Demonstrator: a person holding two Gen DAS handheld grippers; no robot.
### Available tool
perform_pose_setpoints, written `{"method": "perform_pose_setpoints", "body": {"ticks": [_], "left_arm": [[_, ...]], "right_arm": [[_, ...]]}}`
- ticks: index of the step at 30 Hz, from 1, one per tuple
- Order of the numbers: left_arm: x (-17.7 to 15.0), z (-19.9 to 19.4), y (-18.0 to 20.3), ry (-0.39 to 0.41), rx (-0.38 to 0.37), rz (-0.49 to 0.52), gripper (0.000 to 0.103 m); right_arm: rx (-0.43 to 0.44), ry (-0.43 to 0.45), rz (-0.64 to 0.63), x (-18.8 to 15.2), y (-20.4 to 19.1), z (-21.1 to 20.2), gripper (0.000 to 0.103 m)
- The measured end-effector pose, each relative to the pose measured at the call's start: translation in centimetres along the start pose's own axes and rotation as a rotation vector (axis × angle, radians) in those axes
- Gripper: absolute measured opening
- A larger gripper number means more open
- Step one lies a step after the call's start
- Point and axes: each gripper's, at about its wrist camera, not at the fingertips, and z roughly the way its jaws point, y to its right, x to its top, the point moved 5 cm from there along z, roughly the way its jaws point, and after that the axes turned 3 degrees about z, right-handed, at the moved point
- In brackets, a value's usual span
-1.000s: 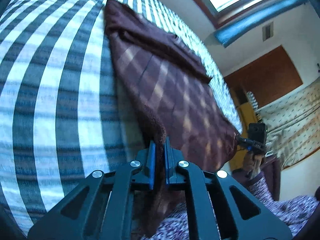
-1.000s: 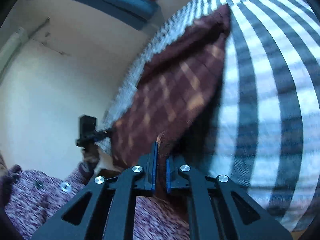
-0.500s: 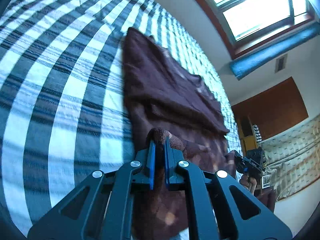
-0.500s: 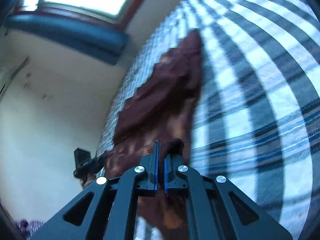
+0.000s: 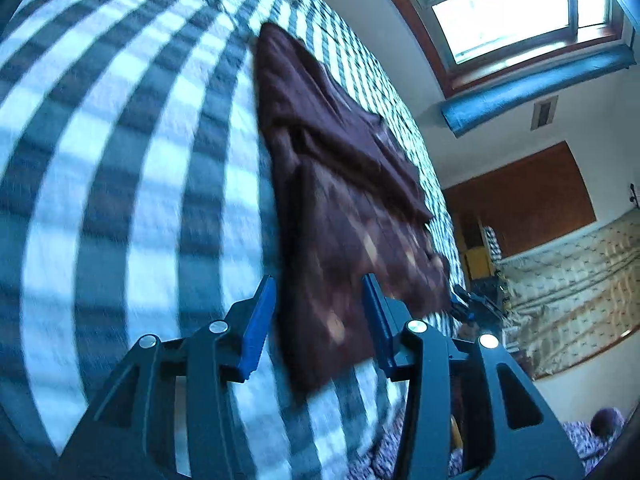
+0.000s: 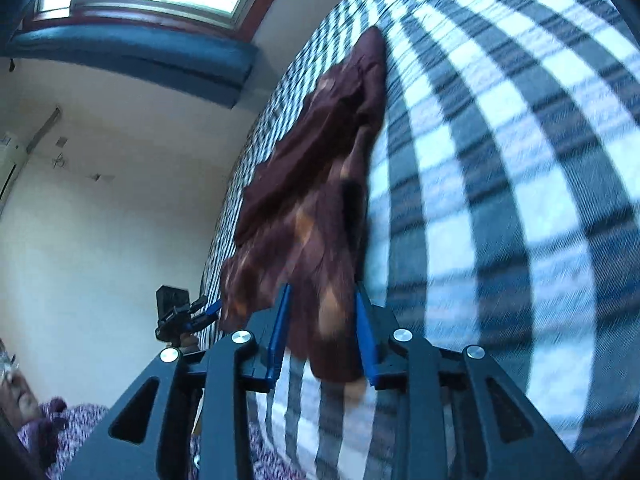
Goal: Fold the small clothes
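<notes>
Two claws face one dark maroon garment (image 5: 340, 184) that lies on a bed covered with a blue-and-white checked bedsheet (image 5: 120, 184). The left claw (image 5: 318, 320) has just been opening: its blue pads (image 5: 256, 328) stand apart, and the near corner of the garment sits in the gap between them, with no pad pressing on it. That corner rests on the sheet, and the cloth runs away from the claw toward the far side of the bed, with an upper layer lying folded over the lower one.

The right claw (image 6: 322, 328) has likewise just been opening. Its blue pads (image 6: 280, 332) are spread, and the other near corner of the garment (image 6: 316, 208) hangs loosely between them, apart from the left pad; whether it brushes the right pad I cannot tell through the blur. Seen from the right wrist, the left claw (image 6: 208, 312) shows small at the garment's far edge, and seen from the left wrist, the right claw (image 5: 466, 308) shows the same way.

A window (image 5: 508, 4) glows above the bed's far side. A purple patterned sleeve (image 6: 68, 428) shows at the lower left of the right wrist view.
</notes>
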Motion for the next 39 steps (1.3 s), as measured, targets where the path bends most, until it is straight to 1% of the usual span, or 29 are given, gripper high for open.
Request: {"method": "perform_pose_setpoints", "body": {"ticks": [2, 3, 6, 7, 8, 10, 11, 14, 16, 18, 20, 21, 22, 23, 24, 25, 26, 27, 28, 30, 31, 33, 35, 36, 37, 38, 39], "left_arm": [[-1.1, 0.5, 0.6, -0.028, -0.024, 0.009, 0.045], [-1.5, 0.9, 0.8, -0.035, -0.024, 0.013, 0.045], [-1.8, 1.9, 0.9, -0.049, -0.034, 0.01, 0.045], [-1.8, 2.1, 1.1, -0.048, -0.035, 0.012, 0.045], [-1.8, 2.2, 1.4, -0.05, -0.042, 0.017, 0.045], [-2.1, 2.5, 1.7, -0.064, -0.041, 0.027, 0.045], [-2.1, 2.5, 1.7, -0.066, -0.026, 0.032, 0.045], [-2.3, 1.6, 1.4, -0.043, 0.015, 0.018, 0.045], [-2.2, 0.5, 0.9, -0.016, 0.034, -0.008, 0.045], [-2.4, -0.1, 0.4, -0.011, 0.047, -0.016, 0.05], [-2.8, 0.1, 0.3, -0.025, 0.057, -0.017, 0.052], [-2.9, 0.2, 0.7, -0.018, 0.067, 0.0, 0.055], [-3.0, 0.4, 0.9, -0.02, 0.07, 0.017, 0.057], [-2.9, 0.6, 1.2, -0.02, 0.074, 0.029, 0.058], [-2.8, 0.8, 1.4, -0.018, 0.072, 0.031, 0.058], [-2.9, 1.3, 1.7, -0.037, 0.041, 0.023, 0.058], [-3.0, 1.8, 1.8, -0.053, 0.028, 0.015, 0.058], [-3.0, 1.9, 2.0, -0.048, 0.038, 0.02, 0.058], [-3.1, 2.0, 2.3, -0.052, 0.047, 0.04, 0.058], [-3.3, 2.1, 2.4, -0.073, 0.048, 0.049, 0.046], [-3.4, 2.3, 2.3, -0.079, 0.051, 0.04, 0.044], [-3.4, 2.2, 2.0, -0.072, 0.053, 0.029, 0.036], [-3.4, 2.2, 1.5, -0.072, 0.052, 0.003, 0.031], [-3.3, 2.2, 1.3, -0.072, 0.049, -0.01, 0.026], [-3.3, 2.2, 1.1, -0.073, 0.058, -0.018, 0.022], [-3.3, 2.3, 1.0, -0.074, 0.07, -0.018, 0.015], [-3.3, 2.4, 0.8, -0.077, 0.082, -0.018, 0.01]], "right_arm": [[-0.003, -0.011, -0.025, -0.4, -0.4, 0.3, 0.031], [-0.001, -0.014, -0.03, -0.5, -0.5, 0.3, 0.031], [-0.005, -0.018, -0.039, -0.3, -0.9, 0.8, 0.031], [-0.014, -0.016, -0.046, -0.3, -1.1, 1.0, 0.026], [-0.02, -0.019, -0.051, -0.4, -1.3, 1.2, 0.016], [-0.029, -0.031, -0.055, -0.3, -1.7, 2.2, 0.009], [-0.036, -0.037, -0.056, -0.4, -1.7, 2.4, 0.008], [-0.057, -0.028, -0.065, -0.3, -1.7, 2.4, 0.008], [-0.042, -0.026, -0.063, -0.2, -1.8, 2.2, 0.009], [-0.045, -0.029, -0.063, -0.1, -1.8, 2.4, 0.009], [-0.051, -0.031, -0.063, -0.2, -1.7, 2.7, 0.012], [-0.055, -0.031, -0.062, -0.1, -1.7, 2.9, 0.014], [-0.057, -0.033, -0.061, 0.0, -1.8, 3.2, 0.019], [-0.064, -0.029, -0.06, 0.0, -1.8, 3.5, 0.02], [-0.064, -0.023, -0.058, 0.1, -1.8, 3.6, 0.02], [-0.062, -0.021, -0.056, 0.2, -1.9, 3.9, 0.022], [-0.059, -0.02, -0.058, 0.3, -2.0, 3.9, 0.025], [-0.059, -0.018, -0.062, 0.3, -2.1, 3.8, 0.027], [-0.063, -0.013, -0.067, 0.3, -2.2, 3.6, 0.031], [-0.072, 0.004, -0.073, 0.6, -2.3, 3.1, 0.037], [-0.072, 0.011, -0.074, 0.7, -2.2, 2.8, 0.041], [-0.075, 0.022, -0.07, 0.9, -2.0, 2.5, 0.042], [-0.077, 0.01, -0.075, 0.7, -1.9, 2.9, 0.042], [-0.086, 0.011, -0.088, 0.7, -2.0, 3.0, 0.042], [-0.091, 0.008, -0.095, 0.7, -2.1, 3.1, 0.037], [-0.095, -0.008, -0.095, 0.6, -2.1, 3.3, 0.024], [-0.105, -0.03, -0.095, 0.4, -2.0, 3.5, 0.018]]}}
